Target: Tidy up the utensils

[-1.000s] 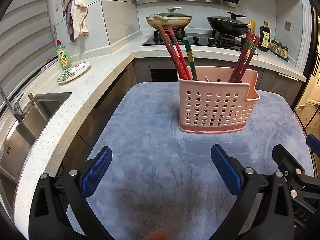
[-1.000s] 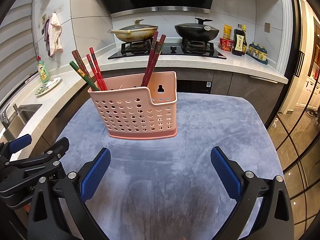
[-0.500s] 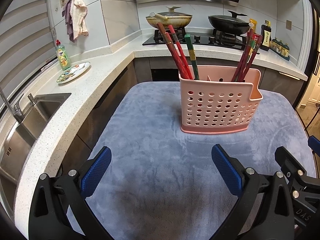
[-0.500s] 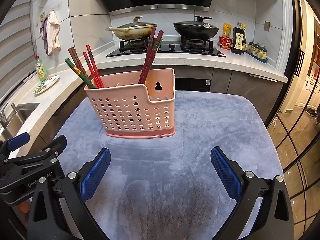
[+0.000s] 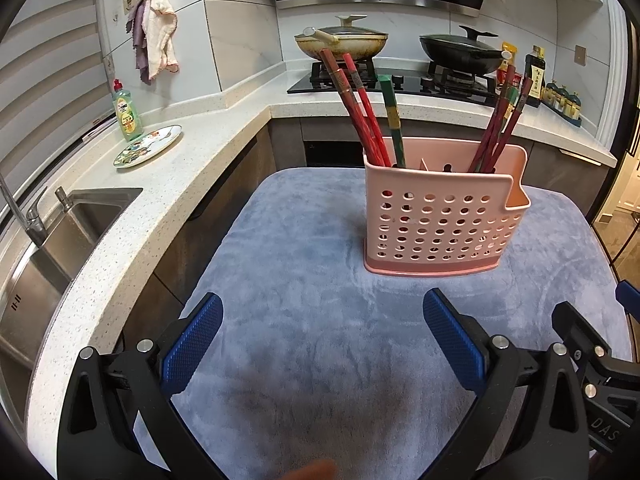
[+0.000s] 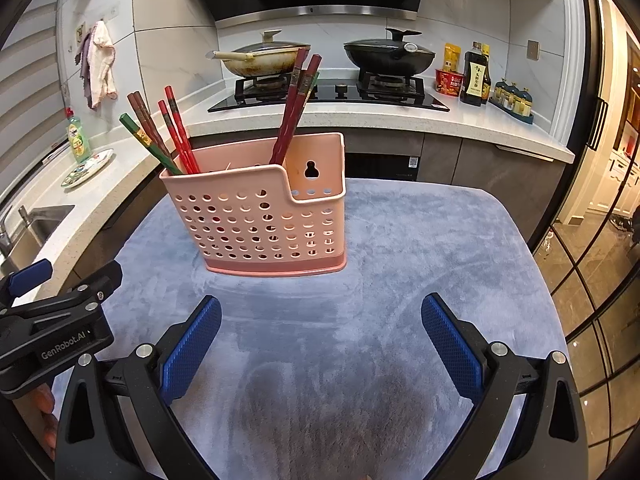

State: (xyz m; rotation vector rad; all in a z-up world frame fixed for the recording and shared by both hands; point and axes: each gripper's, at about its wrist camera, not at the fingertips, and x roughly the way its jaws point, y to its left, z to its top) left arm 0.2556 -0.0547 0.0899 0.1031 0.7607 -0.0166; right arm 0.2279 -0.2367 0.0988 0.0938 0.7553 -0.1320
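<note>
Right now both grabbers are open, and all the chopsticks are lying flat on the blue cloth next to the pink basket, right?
Not quite. The chopsticks are not on the blue cloth; they stand leaning inside the pink basket, in two bunches, as the right wrist view shows. The rest holds: the left gripper and right gripper are both open.

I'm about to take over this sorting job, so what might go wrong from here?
Pulling chopsticks that lean outward could tip the light pink holder, which stands free on soft cloth. The left gripper and right gripper, both open, sit close together and might collide.
</note>
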